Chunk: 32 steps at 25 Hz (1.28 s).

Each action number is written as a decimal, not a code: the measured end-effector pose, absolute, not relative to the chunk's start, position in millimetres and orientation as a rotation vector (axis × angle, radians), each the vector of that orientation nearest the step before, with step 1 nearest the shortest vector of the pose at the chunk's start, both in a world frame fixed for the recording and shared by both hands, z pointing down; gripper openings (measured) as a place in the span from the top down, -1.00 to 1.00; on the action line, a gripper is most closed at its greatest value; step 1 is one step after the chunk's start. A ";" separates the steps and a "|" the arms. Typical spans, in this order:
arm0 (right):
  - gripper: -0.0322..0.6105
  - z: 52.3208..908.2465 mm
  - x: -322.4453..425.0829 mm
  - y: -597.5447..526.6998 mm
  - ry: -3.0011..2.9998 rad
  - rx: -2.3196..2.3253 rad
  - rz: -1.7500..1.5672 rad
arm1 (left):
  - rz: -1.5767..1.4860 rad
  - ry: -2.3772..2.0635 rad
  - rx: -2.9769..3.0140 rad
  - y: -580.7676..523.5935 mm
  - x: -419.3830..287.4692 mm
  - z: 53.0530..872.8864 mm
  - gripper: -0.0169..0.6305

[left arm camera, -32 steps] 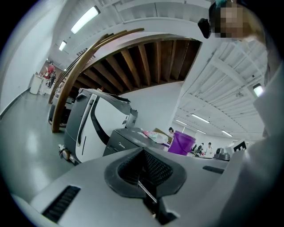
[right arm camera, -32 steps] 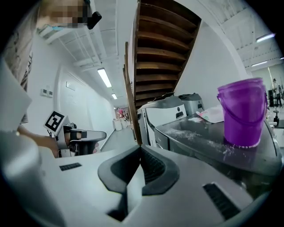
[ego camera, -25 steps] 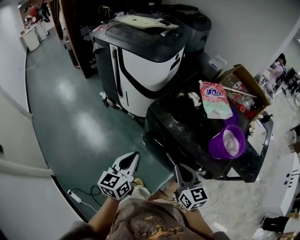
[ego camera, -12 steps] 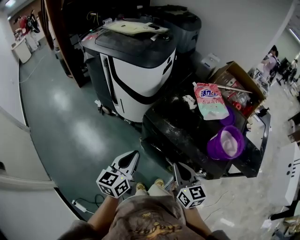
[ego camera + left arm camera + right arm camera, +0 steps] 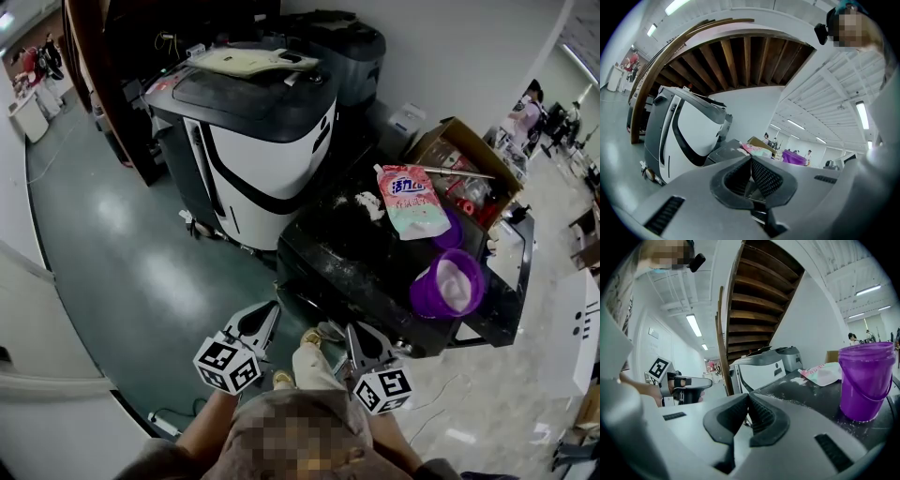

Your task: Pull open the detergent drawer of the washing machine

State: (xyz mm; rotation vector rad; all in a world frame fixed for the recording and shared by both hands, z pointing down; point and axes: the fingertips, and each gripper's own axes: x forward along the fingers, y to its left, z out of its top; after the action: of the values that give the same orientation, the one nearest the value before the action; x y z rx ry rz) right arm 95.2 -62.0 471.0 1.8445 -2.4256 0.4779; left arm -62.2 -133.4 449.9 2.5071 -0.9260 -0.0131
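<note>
The washing machine (image 5: 366,258) is a low black box with a dusty top, right of centre in the head view. Its front edge (image 5: 309,291) faces me, and I cannot make out the detergent drawer on it. My left gripper (image 5: 265,316) hangs shut and empty just left of the machine's near corner. My right gripper (image 5: 353,337) is shut and empty right at the front edge, not touching it. In the left gripper view the gripper (image 5: 751,159) points over the machine's top (image 5: 723,152). The right gripper (image 5: 749,397) looks along that top (image 5: 806,390).
On the black machine stand a purple bucket (image 5: 448,284) and a pink detergent pouch (image 5: 410,202). A white-and-black machine (image 5: 262,141) stands behind to the left, an open cardboard box (image 5: 464,164) at the back right. My shoe (image 5: 307,352) is between the grippers. Green floor (image 5: 141,272) stretches to the left.
The black machine and the other machines have slid left and nearer in the head view as the person steps forward. Both grippers keep their place and stay shut. A shoe has come forward between them.
</note>
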 end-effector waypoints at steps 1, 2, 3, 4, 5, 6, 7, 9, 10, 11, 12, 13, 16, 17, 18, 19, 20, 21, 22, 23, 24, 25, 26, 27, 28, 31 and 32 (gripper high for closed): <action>0.89 471.6 95.7 -64.3 -2.425 1.846 0.476 | -0.006 -0.918 2.513 -135.2 -60.2 451.0 0.88; 0.89 472.1 96.5 -66.5 -2.424 1.848 0.475 | 0.000 -0.911 2.518 -137.0 -58.2 452.1 0.88; 0.89 472.5 97.4 -68.5 -2.421 1.850 0.474 | 0.004 -0.904 2.521 -138.7 -56.1 452.9 0.88; 0.89 472.7 98.4 -70.4 -2.420 1.852 0.475 | 0.005 -0.898 2.522 -140.3 -54.1 453.3 0.88; 0.89 473.0 99.4 -72.2 -2.419 1.852 0.476 | 0.004 -0.892 2.523 -141.8 -52.3 453.2 0.88; 0.89 473.1 100.0 -73.8 -2.419 1.853 0.476 | 0.004 -0.887 2.525 -143.1 -50.5 452.7 0.88; 0.89 473.1 100.4 -75.4 -2.421 1.852 0.477 | 0.004 -0.884 2.527 -144.4 -48.8 452.2 0.88; 0.89 473.7 100.9 -78.4 -2.428 1.849 0.477 | 0.006 -0.880 2.533 -147.2 -45.2 451.8 0.88; 0.89 474.4 101.1 -80.1 -2.431 1.848 0.477 | 0.007 -0.879 2.535 -148.7 -43.4 452.1 0.88; 0.89 475.2 101.3 -81.9 -2.434 1.846 0.477 | 0.008 -0.877 2.536 -150.3 -41.6 452.3 0.88; 0.89 475.6 101.5 -83.7 -2.436 1.845 0.476 | 0.009 -0.874 2.536 -151.8 -40.0 452.3 0.88; 0.89 475.4 101.8 -85.3 -2.437 1.844 0.476 | 0.007 -0.872 2.535 -152.8 -38.7 451.9 0.88; 0.89 472.0 103.3 -87.9 -2.443 1.841 0.469 | -0.006 -0.860 2.528 -153.9 -36.0 450.0 0.86; 0.89 470.8 103.9 -88.7 -2.445 1.840 0.465 | -0.014 -0.852 2.524 -154.5 -35.1 449.4 0.82; 0.89 469.9 104.4 -89.6 -2.445 1.839 0.462 | -0.023 -0.842 2.520 -155.4 -34.3 449.1 0.74; 0.89 469.5 104.9 -90.5 -2.445 1.838 0.461 | -0.034 -0.833 2.515 -156.6 -33.6 449.2 0.69; 0.89 469.8 105.4 -91.1 -2.444 1.837 0.461 | -0.044 -0.827 2.509 -157.9 -33.3 449.6 0.66; 0.89 470.3 105.8 -91.7 -2.442 1.835 0.462 | -0.054 -0.822 2.503 -159.2 -33.2 450.2 0.63; 0.89 471.0 106.3 -92.3 -2.441 1.832 0.463 | -0.063 -0.816 2.497 -160.4 -33.0 451.0 0.60; 0.89 471.6 106.9 -93.0 -2.440 1.830 0.464 | -0.070 -0.808 2.490 -161.5 -32.5 451.8 0.56; 0.89 472.0 107.5 -93.8 -2.440 1.828 0.465 | -0.076 -0.797 2.483 -162.4 -31.9 452.8 0.51; 0.89 472.3 108.0 -94.7 -2.440 1.825 0.466 | -0.081 -0.784 2.476 -163.1 -31.1 454.0 0.45; 0.89 472.6 108.3 -95.7 -2.440 1.823 0.467 | -0.086 -0.771 2.468 -163.8 -30.5 455.2 0.39; 0.89 472.8 108.5 -96.8 -2.441 1.820 0.468 | -0.092 -0.759 2.459 -164.6 -29.9 456.6 0.33; 0.89 472.9 108.7 -98.1 -2.442 1.817 0.469 | -0.098 -0.747 2.450 -165.6 -29.4 458.1 0.26; 0.89 473.6 109.2 -101.9 -2.441 1.807 0.473 | -0.130 -0.709 2.404 -169.9 -28.4 464.9 0.06; 0.89 473.9 109.6 -102.9 -2.440 1.805 0.474 | -0.140 -0.693 2.385 -171.3 -28.0 468.2 -0.01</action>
State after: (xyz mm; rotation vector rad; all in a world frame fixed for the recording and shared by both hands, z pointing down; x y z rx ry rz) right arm 109.6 -102.9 473.9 1.8048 -2.4403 0.4742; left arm -28.0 -171.3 468.2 2.3855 -0.6931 -0.1403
